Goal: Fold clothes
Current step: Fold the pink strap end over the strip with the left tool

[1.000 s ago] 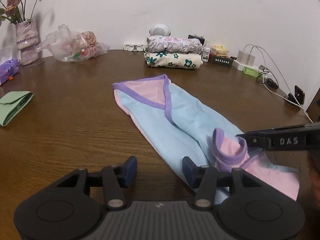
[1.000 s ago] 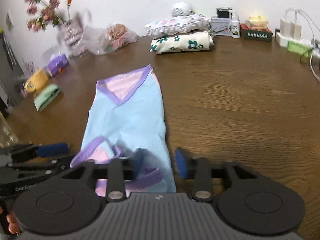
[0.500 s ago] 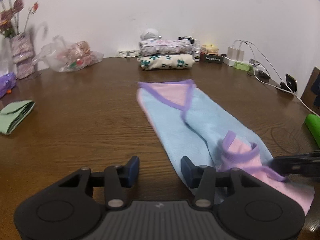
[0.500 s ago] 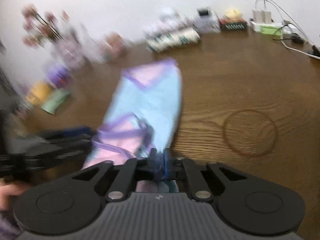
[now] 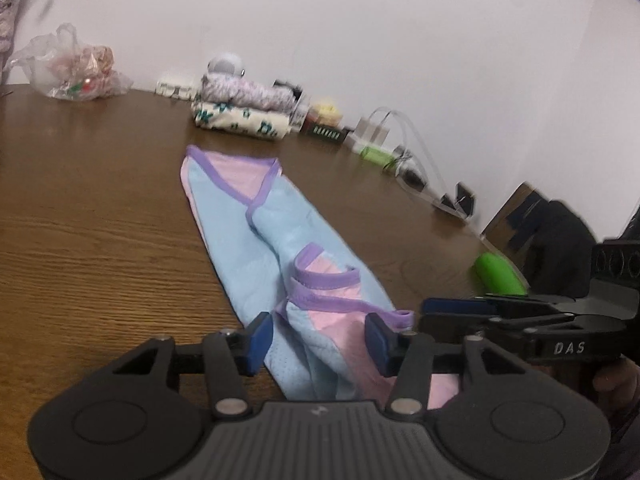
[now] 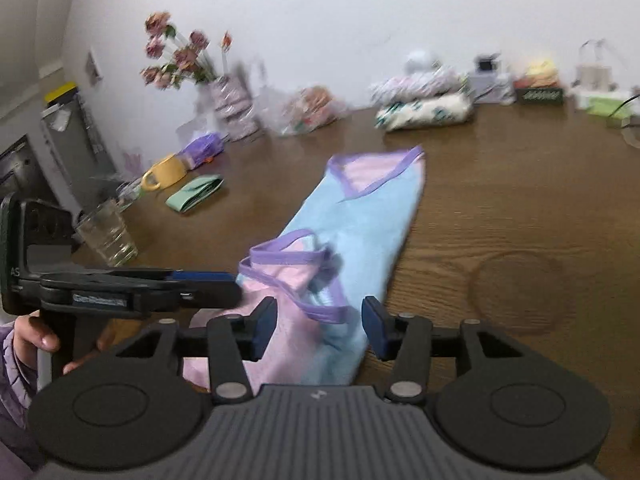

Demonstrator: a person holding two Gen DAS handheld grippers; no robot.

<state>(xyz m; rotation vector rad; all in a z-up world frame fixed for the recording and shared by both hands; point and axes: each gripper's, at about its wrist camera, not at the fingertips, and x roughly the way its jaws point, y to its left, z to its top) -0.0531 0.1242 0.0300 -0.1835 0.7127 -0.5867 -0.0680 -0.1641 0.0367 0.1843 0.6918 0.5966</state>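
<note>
Right wrist: garment (image 6: 360, 224) lengthwise — neckline far end.

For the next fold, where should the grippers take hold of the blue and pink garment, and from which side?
Probably at the near end of the blue and pink garment, one corner per gripper, coming in low from the person's side. It lies long and narrow, pointing away, so that end can be carried toward the purple-trimmed neckline. The left gripper and right gripper are open over it.
</note>
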